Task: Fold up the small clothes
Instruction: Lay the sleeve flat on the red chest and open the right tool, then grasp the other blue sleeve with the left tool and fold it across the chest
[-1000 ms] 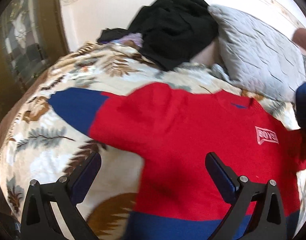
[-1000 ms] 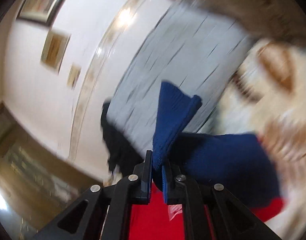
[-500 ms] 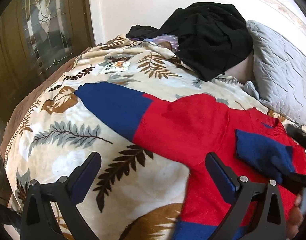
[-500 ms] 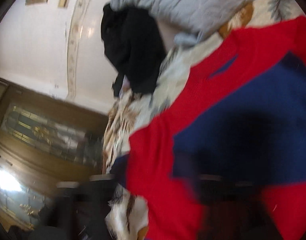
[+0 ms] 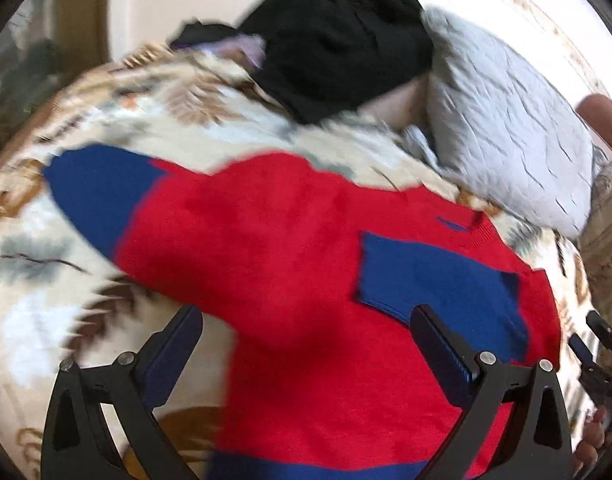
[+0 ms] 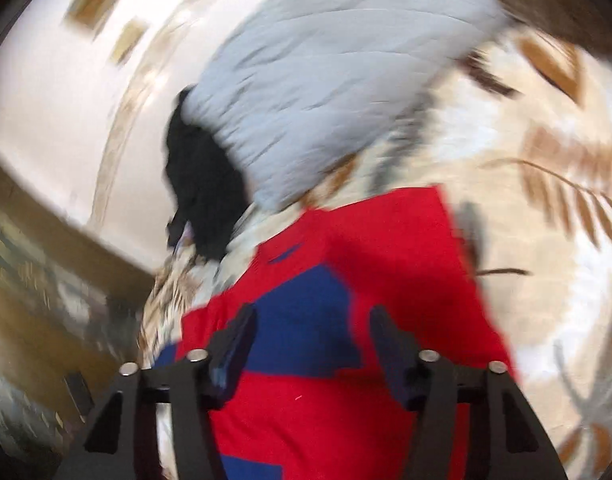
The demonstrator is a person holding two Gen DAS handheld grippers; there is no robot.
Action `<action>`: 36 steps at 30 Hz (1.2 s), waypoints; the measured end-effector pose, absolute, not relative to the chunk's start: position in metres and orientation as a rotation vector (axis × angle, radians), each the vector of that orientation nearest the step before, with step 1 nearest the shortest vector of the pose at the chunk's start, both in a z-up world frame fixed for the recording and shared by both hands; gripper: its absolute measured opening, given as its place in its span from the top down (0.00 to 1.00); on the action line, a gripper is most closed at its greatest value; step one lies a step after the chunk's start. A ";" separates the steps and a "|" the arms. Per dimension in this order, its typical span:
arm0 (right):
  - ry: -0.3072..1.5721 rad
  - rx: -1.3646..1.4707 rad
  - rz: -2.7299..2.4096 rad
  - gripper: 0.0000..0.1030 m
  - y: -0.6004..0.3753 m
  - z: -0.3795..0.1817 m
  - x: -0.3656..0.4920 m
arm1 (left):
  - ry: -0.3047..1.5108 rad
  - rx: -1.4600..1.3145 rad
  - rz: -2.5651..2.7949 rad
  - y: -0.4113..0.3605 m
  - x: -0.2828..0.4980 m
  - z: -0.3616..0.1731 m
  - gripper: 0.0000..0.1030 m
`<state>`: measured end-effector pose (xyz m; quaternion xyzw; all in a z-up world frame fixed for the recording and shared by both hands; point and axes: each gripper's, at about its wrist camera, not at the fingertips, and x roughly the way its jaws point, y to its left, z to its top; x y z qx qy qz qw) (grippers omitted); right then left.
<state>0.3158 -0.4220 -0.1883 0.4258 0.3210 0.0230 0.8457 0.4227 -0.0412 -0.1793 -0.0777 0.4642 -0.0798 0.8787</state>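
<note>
The red sweater (image 5: 298, 264) is lying flat on the bed's leaf-print blanket (image 5: 106, 128), directly under and ahead of both claws. One blue sleeve (image 5: 437, 276) is lying folded across the chest, just ahead of the left claw's right-hand finger; the other blue sleeve (image 5: 94, 192) is stretching out over the blanket, ahead and to the left of that claw.

The left claw (image 5: 306, 344) is hovering with its jaws spread wide and nothing between them. The right claw (image 6: 311, 340) is pointing at the folded sleeve; its jaws are apart and closing, with no cloth between the pads, only the sweater lying beneath them. In the left wrist view the right claw is showing at the far right edge, beside the sweater's side.

Beyond the sweater, far ahead of the left claw, a black garment (image 5: 337, 40) is lying heaped against a grey pillow (image 5: 505, 128). No containers are showing in either view. Both views are blurred.
</note>
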 end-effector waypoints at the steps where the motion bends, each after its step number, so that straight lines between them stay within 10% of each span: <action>1: 0.673 0.933 0.049 0.51 -0.429 -0.192 0.316 | 0.998 -0.176 -0.181 -0.046 0.428 -0.187 0.00; 9: 0.783 1.077 0.027 0.62 -0.456 -0.229 0.349 | 1.097 -0.259 -0.301 -0.065 0.451 -0.218 0.49; 18: 0.873 1.093 0.022 0.63 -0.449 -0.245 0.356 | 1.091 -0.254 -0.298 -0.083 0.474 -0.224 0.49; 25: 0.864 1.026 0.019 0.61 -0.443 -0.242 0.356 | 1.048 -0.279 -0.382 -0.087 0.477 -0.226 0.90; 36: 0.728 0.978 0.010 0.60 -0.448 -0.218 0.348 | 0.981 -0.201 -0.346 -0.080 0.456 -0.199 0.92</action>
